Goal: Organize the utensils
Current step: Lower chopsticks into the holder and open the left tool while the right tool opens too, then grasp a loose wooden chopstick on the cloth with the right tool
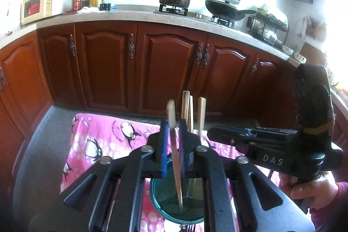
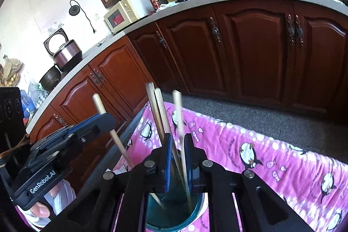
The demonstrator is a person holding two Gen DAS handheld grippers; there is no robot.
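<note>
Left hand-held gripper [image 1: 174, 140]: one chopstick [image 1: 175, 158] stands between the jaws, tip down in the green cup [image 1: 158, 195] right below. Jaws narrowly spread; I cannot tell whether the pads touch the stick. Three more chopsticks [image 1: 189, 110] rise from the cup just beyond the fingertips, leaning slightly apart.

Right hand-held gripper [image 2: 178, 158]: a thin chopstick [image 2: 181, 134], blurred, runs between the jaws and down into the same cup [image 2: 196, 208]. Jaws nearly pressed together, a slim gap either side of the stick; no firm pinch visible. Two sticks [image 2: 158, 114] lean together just left of my fingers.

The two grippers sit near each other over the cup, my right one pointing in from the side in the left view.

Cup stands on a pink penguin cloth [image 2: 271, 151] covering the worktop. The cloth's far edge drops to grey floor [image 2: 250, 105], then the brown cabinets [image 1: 169, 62] beyond. Open cloth to the right of the cup in the right view; its left edge is close.
</note>
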